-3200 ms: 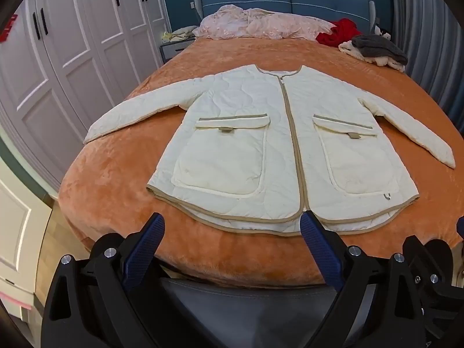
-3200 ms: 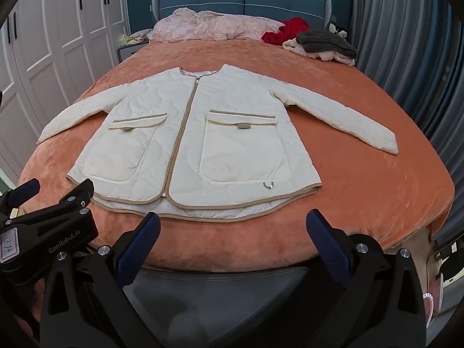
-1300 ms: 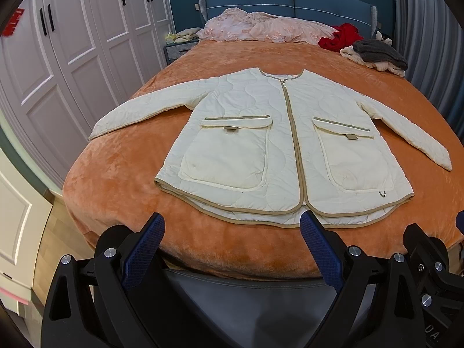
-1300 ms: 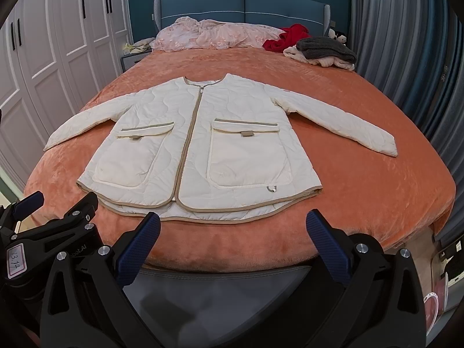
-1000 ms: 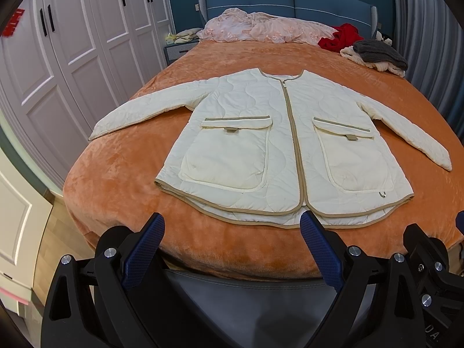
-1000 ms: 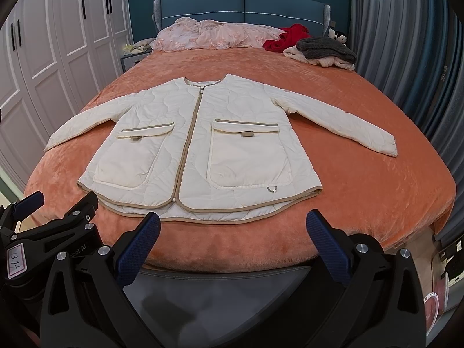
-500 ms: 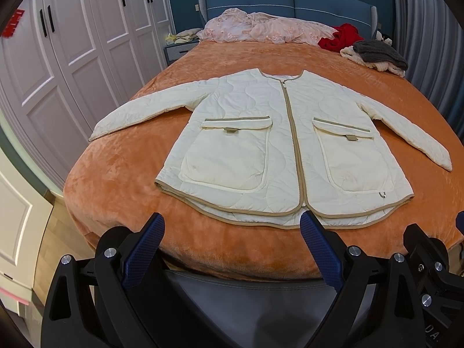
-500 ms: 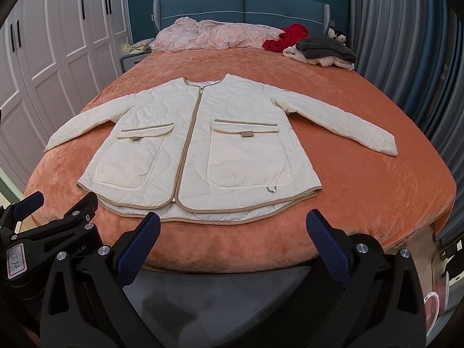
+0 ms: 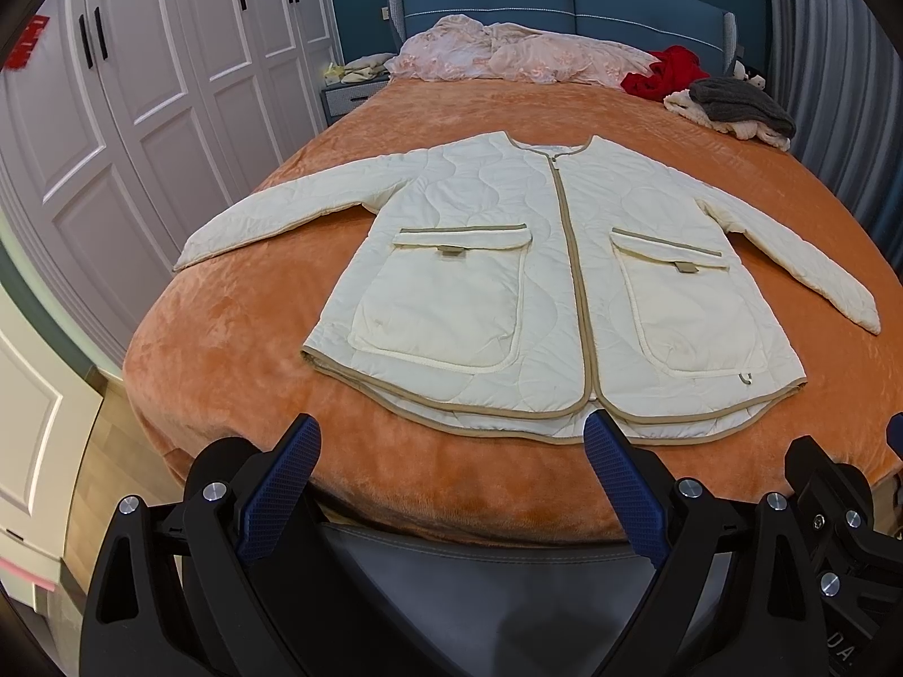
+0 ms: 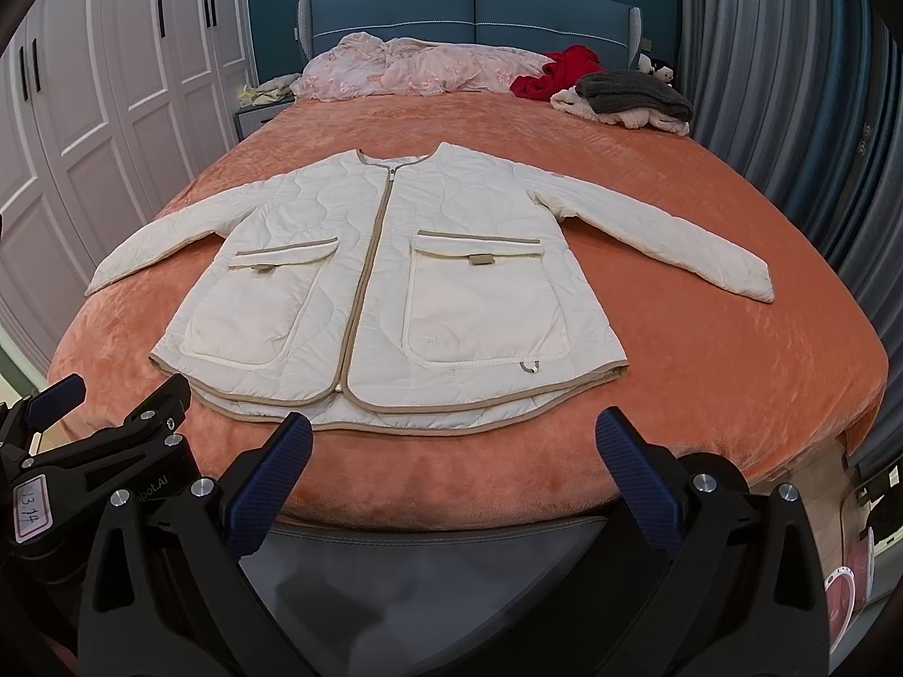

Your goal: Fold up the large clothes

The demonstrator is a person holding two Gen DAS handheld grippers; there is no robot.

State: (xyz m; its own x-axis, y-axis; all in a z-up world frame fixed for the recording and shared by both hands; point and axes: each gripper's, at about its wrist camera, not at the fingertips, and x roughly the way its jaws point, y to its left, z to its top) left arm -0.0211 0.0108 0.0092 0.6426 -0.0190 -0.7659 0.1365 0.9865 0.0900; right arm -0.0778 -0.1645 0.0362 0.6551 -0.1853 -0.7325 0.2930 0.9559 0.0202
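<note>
Two grippers hang at the foot of an orange-covered bed [image 9: 226, 338], fingers spread wide and holding nothing. A cream quilted jacket [image 9: 553, 282] lies flat and face-up on the bed, zipped, sleeves stretched out to both sides, its tan-trimmed hem nearest the cameras. The left gripper [image 9: 451, 485] sits just short of the hem, its blue fingers [image 9: 279, 485] apart from the cloth; the right gripper [image 10: 451, 485] likewise hangs clear of the hem. Crumpled pink bedding [image 10: 417, 70] and a pile of clothes [image 10: 621, 93] lie near the headboard.
</note>
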